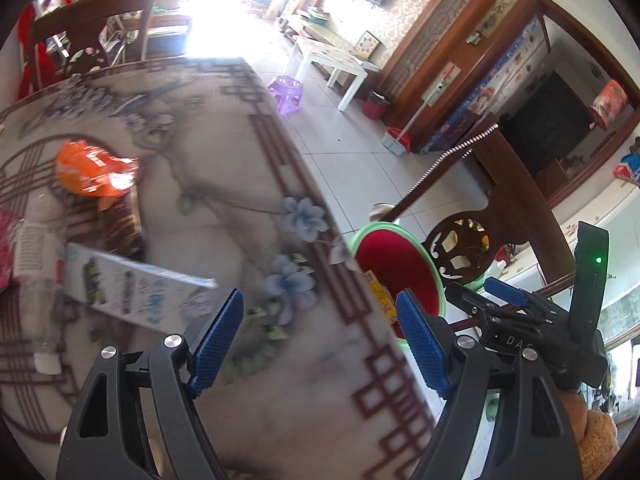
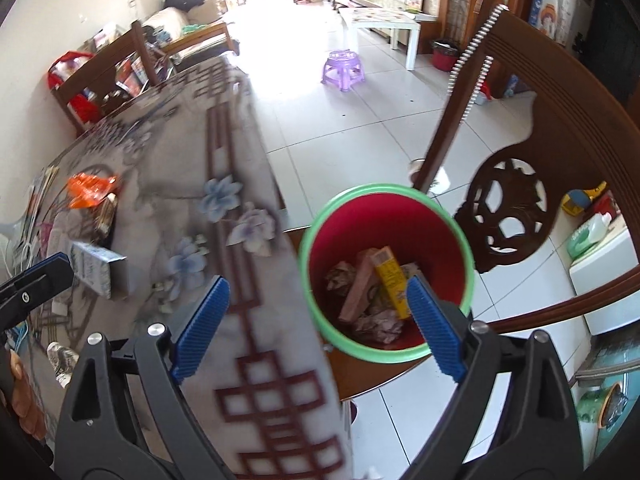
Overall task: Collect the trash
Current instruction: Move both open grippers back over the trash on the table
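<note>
table edge; "das" printed on right gripper.

A: Where does the left wrist view look?
B: Steeply down, close over the counter, bin at its right.
A: And the right?
B: Down over the counter edge; both share the bin
</note>
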Action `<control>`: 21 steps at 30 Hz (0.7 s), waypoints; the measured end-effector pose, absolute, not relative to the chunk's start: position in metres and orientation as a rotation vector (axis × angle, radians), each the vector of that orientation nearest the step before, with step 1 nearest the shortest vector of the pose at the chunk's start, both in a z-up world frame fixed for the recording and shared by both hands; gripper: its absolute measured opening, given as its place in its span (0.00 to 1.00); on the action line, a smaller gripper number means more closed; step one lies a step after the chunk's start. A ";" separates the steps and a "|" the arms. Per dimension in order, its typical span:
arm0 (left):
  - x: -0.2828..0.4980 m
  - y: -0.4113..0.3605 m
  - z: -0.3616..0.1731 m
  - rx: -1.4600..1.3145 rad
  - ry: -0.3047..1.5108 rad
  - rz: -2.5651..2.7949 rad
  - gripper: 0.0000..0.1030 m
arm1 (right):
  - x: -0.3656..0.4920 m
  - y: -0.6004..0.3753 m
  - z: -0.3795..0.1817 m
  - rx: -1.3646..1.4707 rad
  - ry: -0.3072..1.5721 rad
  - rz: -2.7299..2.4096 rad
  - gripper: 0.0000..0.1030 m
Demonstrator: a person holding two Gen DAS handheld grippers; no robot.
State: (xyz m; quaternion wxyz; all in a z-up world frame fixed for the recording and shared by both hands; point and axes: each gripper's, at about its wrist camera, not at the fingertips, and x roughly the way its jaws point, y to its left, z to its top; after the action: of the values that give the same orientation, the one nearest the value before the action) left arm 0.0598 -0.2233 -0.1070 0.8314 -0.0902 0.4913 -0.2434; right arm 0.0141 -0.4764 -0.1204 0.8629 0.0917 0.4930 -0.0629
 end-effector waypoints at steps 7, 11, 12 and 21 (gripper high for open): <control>0.061 -0.153 -0.120 -0.238 1.064 -0.453 0.73 | 0.017 -0.398 -0.127 0.149 1.072 -0.063 0.88; 0.060 -0.114 -0.127 -0.256 1.072 -0.422 0.73 | 0.018 -0.358 -0.132 0.131 1.096 -0.024 0.88; 0.060 -0.103 -0.128 -0.258 1.073 -0.413 0.73 | 0.018 -0.350 -0.133 0.127 1.100 -0.015 0.88; 0.055 -0.014 -0.137 -0.285 1.056 -0.289 0.73 | 0.023 -0.259 -0.141 0.017 1.157 0.140 0.95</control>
State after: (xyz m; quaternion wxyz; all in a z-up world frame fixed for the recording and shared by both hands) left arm 0.0549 -0.0143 -0.1368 0.8443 -0.1350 0.5002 -0.1369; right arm 0.0230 -0.2586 -0.1412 0.8350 0.0080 0.5462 0.0662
